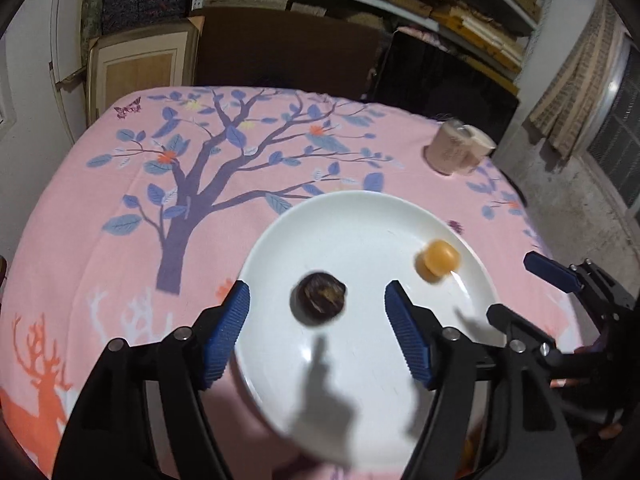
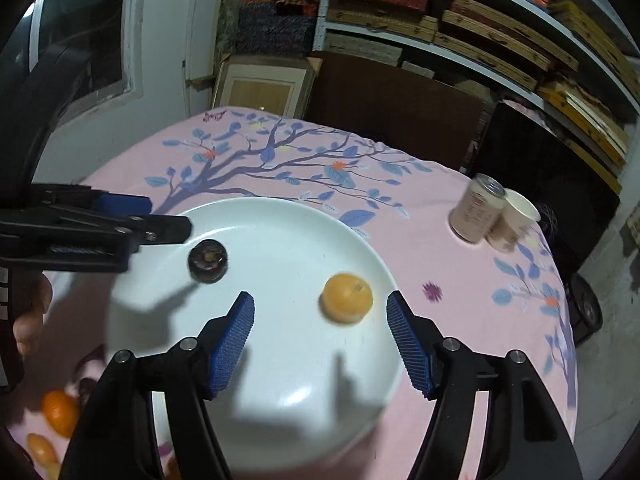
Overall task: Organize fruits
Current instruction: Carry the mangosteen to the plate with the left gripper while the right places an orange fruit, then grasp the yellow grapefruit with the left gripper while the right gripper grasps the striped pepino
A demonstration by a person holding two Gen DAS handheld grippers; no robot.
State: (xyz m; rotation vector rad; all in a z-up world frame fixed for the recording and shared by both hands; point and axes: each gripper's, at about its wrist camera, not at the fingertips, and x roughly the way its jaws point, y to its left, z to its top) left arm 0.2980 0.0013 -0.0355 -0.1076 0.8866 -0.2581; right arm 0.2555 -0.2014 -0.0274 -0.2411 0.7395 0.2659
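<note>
Left hand-held gripper [image 1: 316, 306]: held wide apart above the near part of the plate, nothing gripped; the dark fruit is seen between its blue fingers [image 1: 228, 334] but is not touched.
Right hand-held gripper [image 2: 320, 312]: also spread wide and empty, with the orange fruit lying between its fingers [image 2: 410, 344], apart from both.
White plate [image 1: 352, 380]: set on the worktop, near its front edge; two fruits are carried on it.
Dark fruit [image 1: 318, 299]: round, brownish-purple, resting on the plate's left part, well apart from the orange one.
Orange fruit [image 2: 347, 297]: resting on the plate's right part, near the rim.
Other fruits [image 2: 60, 414]: orange and yellow pieces are seen off the plate, at the lower left of the right wrist view, partly hidden.
Worktop [image 1: 120, 208]: covered with a pink cloth printed with a tree and deer.
Can [image 2: 474, 208] and paper cup [image 2: 512, 220]: standing side by side, touching, at the far right of the worktop.
</note>
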